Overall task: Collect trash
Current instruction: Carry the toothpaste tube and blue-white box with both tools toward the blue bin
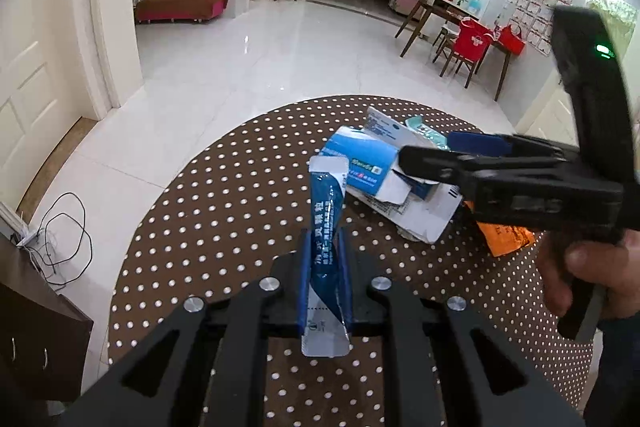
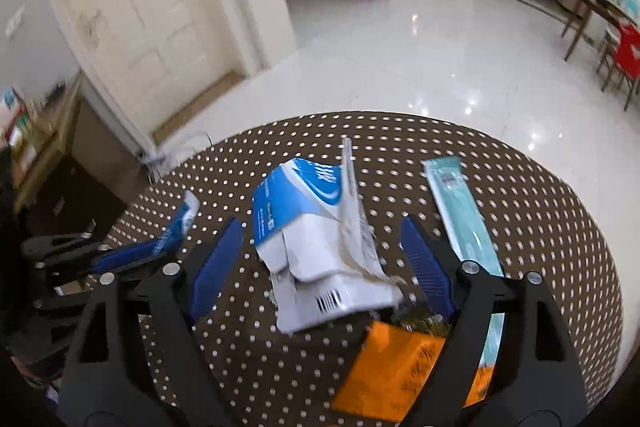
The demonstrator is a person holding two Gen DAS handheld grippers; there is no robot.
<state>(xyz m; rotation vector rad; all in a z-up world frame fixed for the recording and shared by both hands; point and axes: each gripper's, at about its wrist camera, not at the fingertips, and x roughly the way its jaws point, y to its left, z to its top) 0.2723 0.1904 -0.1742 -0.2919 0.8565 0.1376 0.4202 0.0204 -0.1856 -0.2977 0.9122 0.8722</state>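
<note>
My left gripper (image 1: 325, 243) is shut on a blue and white sachet (image 1: 326, 215) that stands up between its blue pads above the round polka-dot table (image 1: 192, 227). In the right wrist view the left gripper (image 2: 132, 255) sits at the left with the sachet (image 2: 180, 221). My right gripper (image 2: 322, 259) is open, its pads either side of a crushed blue and white carton (image 2: 296, 211) without touching it. From the left wrist view the right gripper (image 1: 444, 153) hovers over the carton (image 1: 360, 163). An orange packet (image 2: 396, 367) and a long teal packet (image 2: 464, 211) lie beside the carton.
Torn white cardboard (image 1: 424, 219) lies under the carton. The table's edge (image 2: 560, 195) curves close behind the pile, above a glossy white tile floor. A dark cabinet (image 1: 36, 339) and loose cables (image 1: 64, 239) are at the left. A person's hand (image 1: 580, 267) grips the right tool.
</note>
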